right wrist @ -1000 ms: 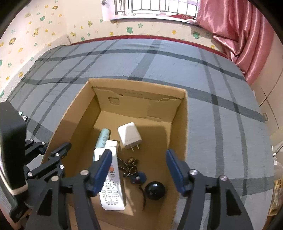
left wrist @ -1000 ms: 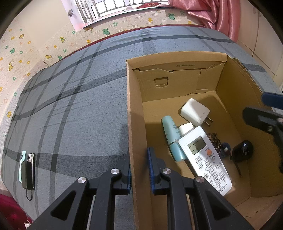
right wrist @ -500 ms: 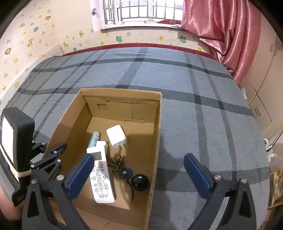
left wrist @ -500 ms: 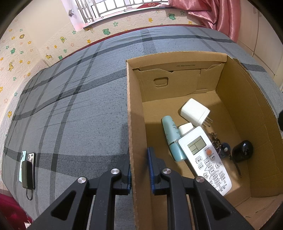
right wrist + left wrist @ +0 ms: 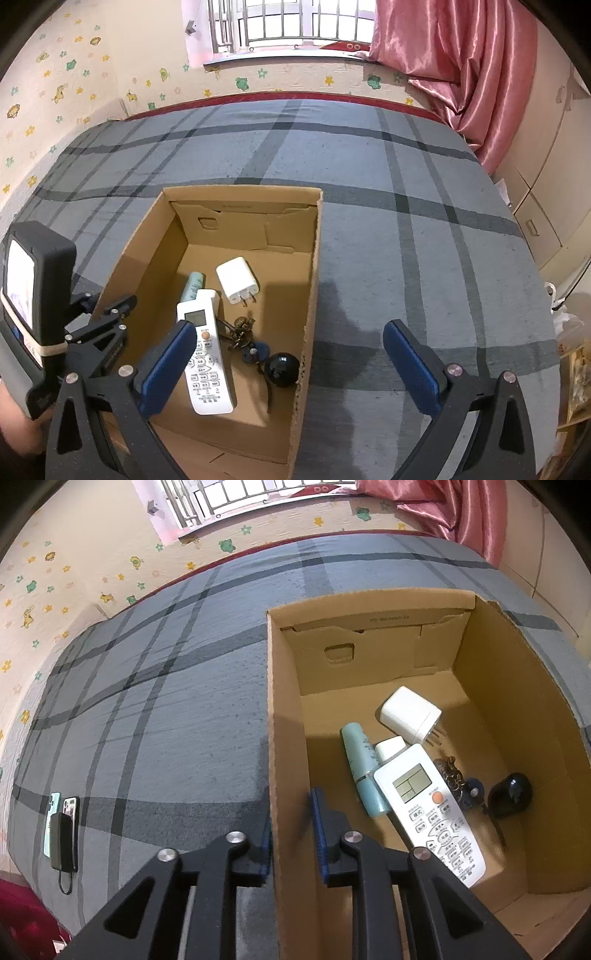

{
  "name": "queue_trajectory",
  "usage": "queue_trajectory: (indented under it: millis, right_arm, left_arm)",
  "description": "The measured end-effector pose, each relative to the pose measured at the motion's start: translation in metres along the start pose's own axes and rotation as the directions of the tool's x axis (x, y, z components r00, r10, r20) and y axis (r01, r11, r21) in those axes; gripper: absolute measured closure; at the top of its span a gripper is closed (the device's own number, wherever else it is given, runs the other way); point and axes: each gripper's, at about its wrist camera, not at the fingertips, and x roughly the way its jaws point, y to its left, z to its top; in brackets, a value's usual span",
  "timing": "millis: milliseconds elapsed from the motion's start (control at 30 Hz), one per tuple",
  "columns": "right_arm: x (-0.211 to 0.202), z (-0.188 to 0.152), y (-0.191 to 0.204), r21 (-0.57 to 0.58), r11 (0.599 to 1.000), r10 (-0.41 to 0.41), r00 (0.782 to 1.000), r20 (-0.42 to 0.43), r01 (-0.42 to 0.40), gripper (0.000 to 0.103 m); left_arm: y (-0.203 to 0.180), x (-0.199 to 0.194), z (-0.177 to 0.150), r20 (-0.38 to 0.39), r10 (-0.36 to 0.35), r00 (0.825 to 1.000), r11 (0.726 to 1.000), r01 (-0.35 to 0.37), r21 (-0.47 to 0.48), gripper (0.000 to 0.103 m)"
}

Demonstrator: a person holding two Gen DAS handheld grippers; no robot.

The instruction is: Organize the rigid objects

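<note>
CHANGE: left gripper [image 5: 290,825] jaws just eased apart, astride cardboard box [image 5: 284,738] left wall, inner pad clear | right gripper [image 5: 290,363] spread wide, empty, withdrawn | ITEMS: remote [image 5: 207,350], charger [image 5: 237,279] in box | STATUS: sorting apparently complete (phones [image 5: 61,827] remain far left).

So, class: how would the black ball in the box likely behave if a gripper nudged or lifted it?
The black ball looks round, so it would probably roll. Its glossy surface may slip between pads. It seems rigid.

Left gripper [image 5: 291,834] fingers [image 5: 318,834] straddle cardboard box [image 5: 284,709] wall, just opening; remote [image 5: 428,812], charger [image 5: 410,712] inside.
</note>
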Motion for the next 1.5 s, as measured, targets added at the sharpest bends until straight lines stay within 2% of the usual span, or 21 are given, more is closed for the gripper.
queue_trajectory:
  millis: [33,67,100,133,200,233,300,400,500,1067,1500]
  right_arm:
    - [0.0,0.0,-0.001,0.002,1.0,0.003,1.0,-0.001,-0.003,0.0]
    - [-0.001,-0.001,-0.001,0.006,1.0,0.005,1.0,-0.001,-0.005,0.0]
    - [-0.002,-0.001,-0.002,0.01,1.0,0.006,1.0,0.001,-0.006,0.0]
    - [-0.003,-0.002,-0.002,0.012,1.0,0.009,1.0,0.003,-0.009,0.0]
    - [-0.006,-0.003,-0.003,0.013,1.0,0.01,1.0,0.007,-0.01,0.0]
    - [-0.008,-0.003,-0.003,0.014,1.0,0.011,1.0,0.01,-0.011,0.0]
    - [-0.011,-0.004,-0.004,0.017,1.0,0.012,1.0,0.016,-0.012,0.0]
    - [-0.018,-0.005,-0.005,0.018,1.0,0.015,1.0,0.025,-0.015,0.0]
    - [-0.028,-0.007,-0.005,0.02,1.0,0.019,0.999,0.037,-0.02,0.0]
    - [-0.111,-0.023,-0.01,0.008,0.999,0.03,0.994,0.105,-0.031,0.0]
    - [-0.151,-0.047,-0.022,0.016,1.0,0.003,0.99,0.142,-0.005,0.0]
  left_arm:
    - [-0.001,-0.003,0.001,0.009,0.006,1.0,1.0,-0.006,0.0,0.063]
    - [0.0,-0.006,0.002,0.018,0.008,1.0,1.0,-0.008,-0.001,0.054]
    - [0.0,-0.009,0.003,0.027,0.008,1.0,1.0,-0.008,-0.004,0.038]
    - [0.0,-0.011,0.004,0.033,0.014,0.999,1.0,-0.013,-0.007,0.033]
    - [0.002,-0.017,0.005,0.04,0.024,0.999,0.999,-0.023,-0.023,0.03]
    - [0.003,-0.019,0.005,0.038,0.02,0.999,0.999,-0.019,-0.032,0.02]
    - [0.004,-0.025,0.005,0.044,0.004,0.999,0.999,-0.002,-0.046,0.007]
    - [0.004,-0.037,0.003,0.059,0.002,0.998,0.999,0.001,-0.052,0.0]
    - [0.002,-0.051,0.001,0.056,-0.002,0.998,0.999,0.005,-0.052,0.0]
    - [-0.007,-0.152,-0.026,0.148,-0.011,0.989,0.997,0.023,-0.076,0.0]
    - [-0.023,-0.201,-0.053,0.202,-0.042,0.979,0.996,0.057,-0.067,0.0]
